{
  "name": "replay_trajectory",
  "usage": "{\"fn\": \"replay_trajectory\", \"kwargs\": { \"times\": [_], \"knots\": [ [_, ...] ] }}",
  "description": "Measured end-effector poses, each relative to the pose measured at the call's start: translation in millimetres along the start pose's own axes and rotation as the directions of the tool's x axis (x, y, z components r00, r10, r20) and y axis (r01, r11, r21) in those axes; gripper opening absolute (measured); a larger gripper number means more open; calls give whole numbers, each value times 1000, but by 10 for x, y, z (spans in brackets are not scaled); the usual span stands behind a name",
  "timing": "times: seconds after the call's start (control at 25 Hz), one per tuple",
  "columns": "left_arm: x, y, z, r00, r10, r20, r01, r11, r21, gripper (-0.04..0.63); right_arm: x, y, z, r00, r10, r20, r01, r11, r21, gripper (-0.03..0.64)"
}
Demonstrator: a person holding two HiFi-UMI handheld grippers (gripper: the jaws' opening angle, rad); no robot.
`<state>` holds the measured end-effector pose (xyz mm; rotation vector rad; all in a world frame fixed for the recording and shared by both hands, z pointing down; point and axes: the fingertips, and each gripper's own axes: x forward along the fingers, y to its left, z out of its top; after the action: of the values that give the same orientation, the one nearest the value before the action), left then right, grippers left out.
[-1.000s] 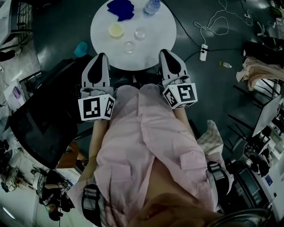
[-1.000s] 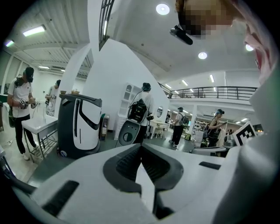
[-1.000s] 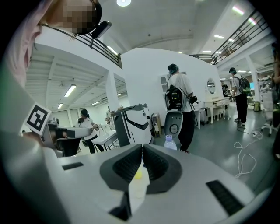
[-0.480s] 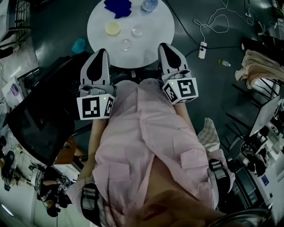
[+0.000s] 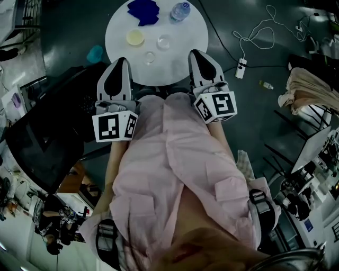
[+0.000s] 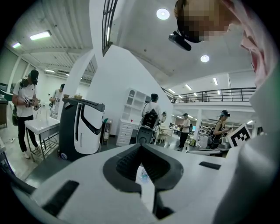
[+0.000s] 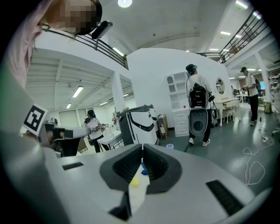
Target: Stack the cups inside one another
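I hold my left gripper point(image 5: 121, 60) and right gripper point(image 5: 195, 53) clenched on nothing, tips by the near rim of the round white table point(image 5: 180, 61). The cups sit apart, unstacked: yellow cup point(image 5: 135, 37) at nine o'clock, clear cup point(image 5: 164, 42) near centre, second clear cup point(image 5: 150, 57) at six. A blue cloth point(image 5: 143, 10) lies at eleven and a water bottle point(image 5: 180, 10) at one.

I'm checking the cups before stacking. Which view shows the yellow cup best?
The head view: the yellow cup lies fully visible on the round white table. The right gripper view shows it only as a yellow speck through the slit below its closed jaws. The left gripper view does not show it.
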<state>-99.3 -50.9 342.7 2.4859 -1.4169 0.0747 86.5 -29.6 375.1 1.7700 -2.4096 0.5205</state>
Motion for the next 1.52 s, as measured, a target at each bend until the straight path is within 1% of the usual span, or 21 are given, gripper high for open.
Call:
{"fn": "replay_trajectory", "kwargs": {
  "times": [0.72, 1.52],
  "knots": [
    [151, -4, 34, 1000, 1, 0, -1, 1000, -10, 15, 94, -111, 87, 1000, -4, 22, 4, 1000, 8, 32],
    [105, 152, 32, 1000, 19, 3, -19, 999, -34, 15, 190, -89, 60, 1000, -13, 3, 13, 1000, 15, 32]
  ]
}}
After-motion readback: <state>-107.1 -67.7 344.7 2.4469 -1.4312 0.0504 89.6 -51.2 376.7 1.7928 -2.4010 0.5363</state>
